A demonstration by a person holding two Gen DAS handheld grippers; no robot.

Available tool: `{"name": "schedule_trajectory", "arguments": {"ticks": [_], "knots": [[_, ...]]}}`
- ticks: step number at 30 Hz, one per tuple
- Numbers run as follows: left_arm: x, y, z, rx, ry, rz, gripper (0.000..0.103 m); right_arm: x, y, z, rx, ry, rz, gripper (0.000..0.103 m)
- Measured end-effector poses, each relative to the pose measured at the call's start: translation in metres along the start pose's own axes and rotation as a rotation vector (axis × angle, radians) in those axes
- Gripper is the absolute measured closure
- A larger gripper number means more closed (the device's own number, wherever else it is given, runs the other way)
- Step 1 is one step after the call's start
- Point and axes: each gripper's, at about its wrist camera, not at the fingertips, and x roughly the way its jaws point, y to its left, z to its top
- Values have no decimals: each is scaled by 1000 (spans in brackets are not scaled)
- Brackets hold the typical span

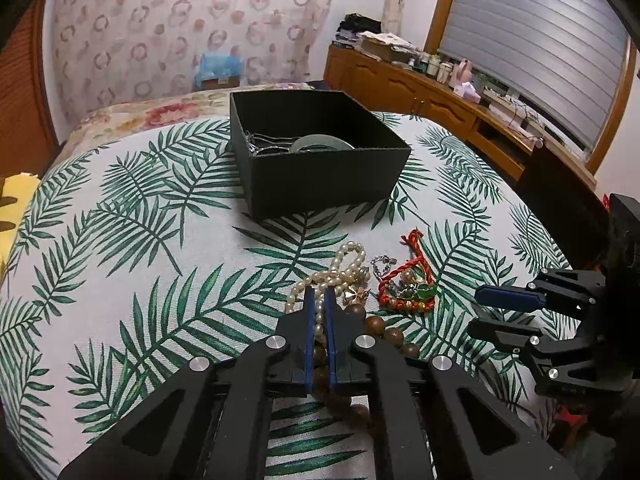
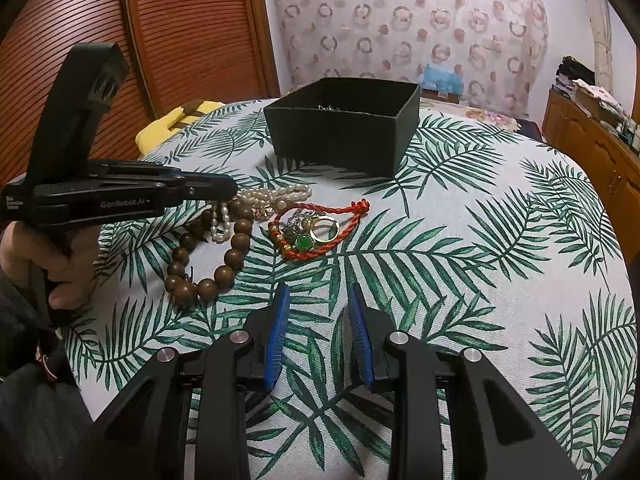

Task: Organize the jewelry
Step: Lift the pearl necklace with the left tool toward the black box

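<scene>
My left gripper [image 1: 319, 294] is shut on the pearl necklace [image 1: 340, 272], a strand running between its blue pads, low over the jewelry pile. It shows from the side in the right wrist view [image 2: 230, 190], above the pearls [image 2: 276, 194]. A brown wooden bead bracelet [image 2: 212, 252] lies under it. A red cord bracelet with green stone and gold ring [image 2: 316, 228] lies to the right; it also shows in the left wrist view [image 1: 412, 284]. The black box [image 1: 316, 152] holds chains and a jade bangle [image 1: 322, 144]. My right gripper [image 2: 318, 304] is open and empty, just short of the pile.
The table wears a palm-leaf cloth [image 2: 480, 260]. A yellow object [image 2: 172, 126] sits at the far left edge. A wooden cabinet [image 1: 420, 92] with clutter stands by the window, and a bed lies behind the table.
</scene>
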Motion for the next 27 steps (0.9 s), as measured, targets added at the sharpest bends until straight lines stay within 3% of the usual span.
{"name": "schedule_trajectory", "arguments": {"ticks": [19, 27], "knots": [[-80, -6, 9, 0, -208, 47, 99, 1, 1, 0, -4, 5, -9, 70], [-102, -2, 9, -4, -253, 63, 99, 0, 2, 15, -33, 1, -25, 70]]}}
